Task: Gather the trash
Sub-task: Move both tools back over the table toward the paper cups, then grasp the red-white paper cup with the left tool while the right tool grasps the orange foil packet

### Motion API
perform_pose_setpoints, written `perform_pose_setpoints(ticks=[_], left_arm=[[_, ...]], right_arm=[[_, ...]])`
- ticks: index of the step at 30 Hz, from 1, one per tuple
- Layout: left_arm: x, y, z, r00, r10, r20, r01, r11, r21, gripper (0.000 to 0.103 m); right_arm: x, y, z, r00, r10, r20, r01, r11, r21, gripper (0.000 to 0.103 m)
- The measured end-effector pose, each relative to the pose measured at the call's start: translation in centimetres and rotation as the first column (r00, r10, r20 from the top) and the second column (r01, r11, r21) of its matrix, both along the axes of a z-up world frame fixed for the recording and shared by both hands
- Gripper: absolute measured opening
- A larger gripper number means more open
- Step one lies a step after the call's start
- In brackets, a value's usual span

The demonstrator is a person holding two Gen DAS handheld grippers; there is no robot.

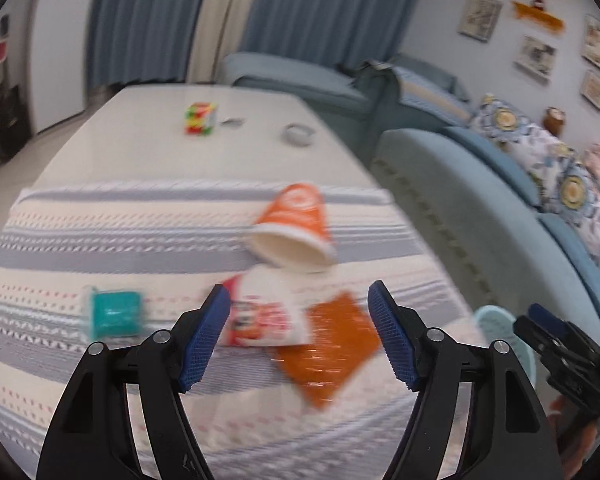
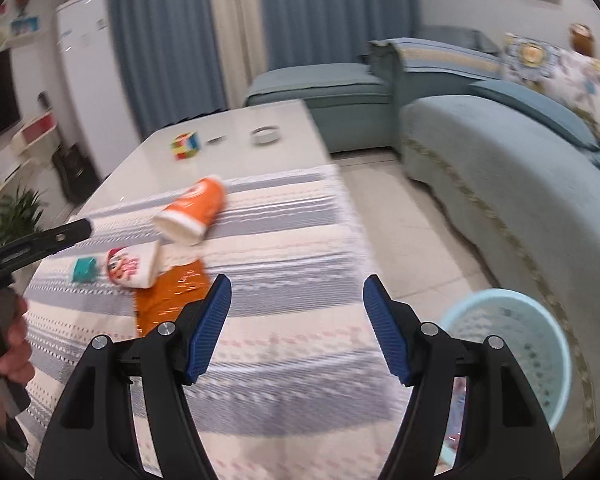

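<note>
Left wrist view: the left gripper (image 1: 298,332) hangs over the striped grey-and-cream cloth (image 1: 100,240) on the white counter (image 1: 160,120), its blue-padded jaws spread wide with nothing between them. Framed between the pads lies a white and red printed paper cup (image 1: 266,312) on its side, resting partly on a shiny orange foil wrapper (image 1: 332,348). Just beyond it an orange paper cup with a white inside (image 1: 296,228) lies tipped over, mouth toward the camera. A small teal plastic tub (image 1: 114,314) sits to the left, apart from the others. Far back on the bare counter are a multicoloured puzzle cube (image 1: 199,119) and a small white round dish (image 1: 299,135).

From the right wrist view, the right gripper (image 2: 296,330) is also spread open and empty, hovering at the near edge of the cloth. A pale blue perforated plastic waste basket (image 2: 540,332) stands on the floor beside the counter, next to the teal sofa (image 2: 500,184).
</note>
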State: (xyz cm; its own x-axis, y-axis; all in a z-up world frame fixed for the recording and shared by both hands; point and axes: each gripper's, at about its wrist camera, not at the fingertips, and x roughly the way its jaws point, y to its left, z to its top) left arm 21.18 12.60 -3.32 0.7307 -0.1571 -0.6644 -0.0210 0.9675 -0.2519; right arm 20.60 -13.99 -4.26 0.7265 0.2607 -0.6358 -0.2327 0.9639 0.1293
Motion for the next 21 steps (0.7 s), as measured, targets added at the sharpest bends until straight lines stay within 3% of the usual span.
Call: perform_pose_setpoints(ticks=[5, 8, 13, 21], left_arm=[[3.1, 2.4, -3.4, 0.998, 0.003, -0.066, -0.006, 0.999, -0.041, 0.071], [4.8, 2.2, -5.1, 0.995, -0.002, -0.100, 0.000, 1.000, -0.027, 0.079], [6.4, 2.7, -8.0, 0.986, -0.037, -0.165, 0.029, 0.998, -0.053, 0.079], [5.2, 0.6, -8.4, 0.985, -0.051, -0.165, 0.050, 0.999, -0.010, 0.070]], right_arm=[[1.0, 5.0, -3.4, 0.996, 0.078, -0.041, -0.079, 0.997, -0.019, 0.064], [1.1, 6.6, -5.2, 0.992, 0.115, -0.061, -0.116, 0.993, -0.023, 0.064], [1.3, 7.1, -6.3, 0.987, 0.143, -0.075, -0.145, 0.989, -0.021, 0.064], [1.5, 7.4, -6.7, 0.984, 0.149, -0.092, -0.153, 0.988, -0.031, 0.064]])
